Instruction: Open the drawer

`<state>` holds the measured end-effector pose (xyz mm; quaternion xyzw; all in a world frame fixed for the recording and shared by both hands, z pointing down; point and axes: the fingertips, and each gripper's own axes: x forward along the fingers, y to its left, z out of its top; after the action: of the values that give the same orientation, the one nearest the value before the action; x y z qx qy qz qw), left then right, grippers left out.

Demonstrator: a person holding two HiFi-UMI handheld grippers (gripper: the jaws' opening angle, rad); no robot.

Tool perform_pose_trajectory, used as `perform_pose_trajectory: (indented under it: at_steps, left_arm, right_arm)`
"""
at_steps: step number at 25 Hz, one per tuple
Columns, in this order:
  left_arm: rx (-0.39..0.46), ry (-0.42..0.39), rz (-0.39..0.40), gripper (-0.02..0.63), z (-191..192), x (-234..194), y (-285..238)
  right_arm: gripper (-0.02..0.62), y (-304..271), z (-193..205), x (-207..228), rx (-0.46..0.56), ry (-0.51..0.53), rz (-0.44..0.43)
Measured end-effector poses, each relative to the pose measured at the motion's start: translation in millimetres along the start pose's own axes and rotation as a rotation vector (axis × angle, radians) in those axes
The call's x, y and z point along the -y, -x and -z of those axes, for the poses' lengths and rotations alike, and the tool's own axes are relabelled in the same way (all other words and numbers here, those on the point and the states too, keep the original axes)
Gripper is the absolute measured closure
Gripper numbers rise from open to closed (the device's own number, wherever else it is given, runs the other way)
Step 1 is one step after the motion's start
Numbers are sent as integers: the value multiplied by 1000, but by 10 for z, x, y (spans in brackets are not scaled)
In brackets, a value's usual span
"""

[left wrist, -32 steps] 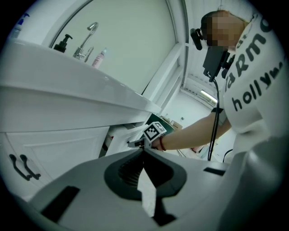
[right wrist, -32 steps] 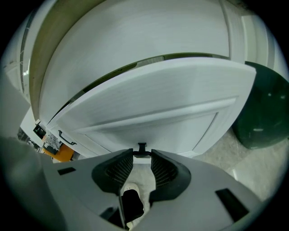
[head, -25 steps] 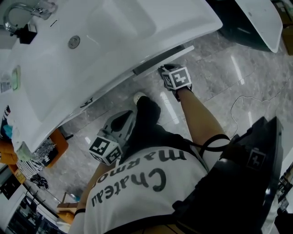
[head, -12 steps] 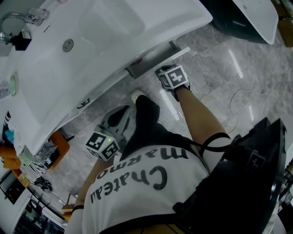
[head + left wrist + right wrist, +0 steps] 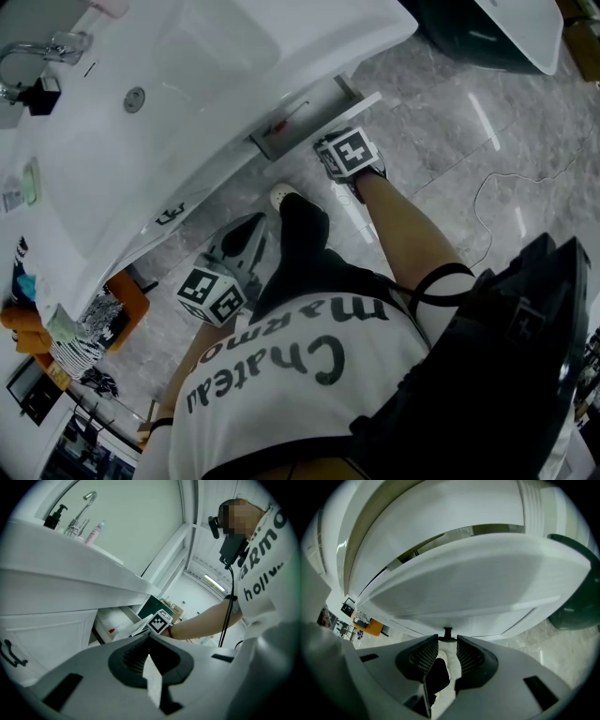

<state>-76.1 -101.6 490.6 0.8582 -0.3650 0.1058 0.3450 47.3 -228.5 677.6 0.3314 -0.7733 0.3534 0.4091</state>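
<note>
The white drawer under the sink counter stands partly pulled out, with a small red item lying inside. My right gripper is at the drawer's front panel, its jaws closed on the small dark handle. The open drawer also shows in the left gripper view, with the right arm reaching to it. My left gripper hangs back by the person's leg, away from the cabinet. Its jaws are shut with nothing between them.
A white sink counter with a faucet overhangs the drawer. The person's shoe is on the marble floor below it. An orange stool stands at left, a cable lies at right, and a dark green object sits beyond.
The drawer has slid further out from under the counter, showing its inside, with the right gripper on its handle. The left gripper has stayed put.
</note>
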Motion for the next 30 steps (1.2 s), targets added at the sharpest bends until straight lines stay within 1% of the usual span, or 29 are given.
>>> perform_pose_trajectory:
  at_steps: [4, 15, 25, 30]
  left_arm:
    - [-9, -20, 6, 598, -4, 39, -4]
    - [-25, -42, 13, 598, 18, 114, 42]
    - [-16, -33, -7, 598, 120, 100, 145]
    - [-15, -19, -17, 598, 191, 141, 222]
  right_arm:
    - [466, 5, -4, -14, -14, 18, 7]
    - [469, 28, 61, -16, -49, -3, 28]
    - [470, 19, 47, -24, -18, -2, 32]
    - [469, 46, 87, -6, -34, -19, 49]
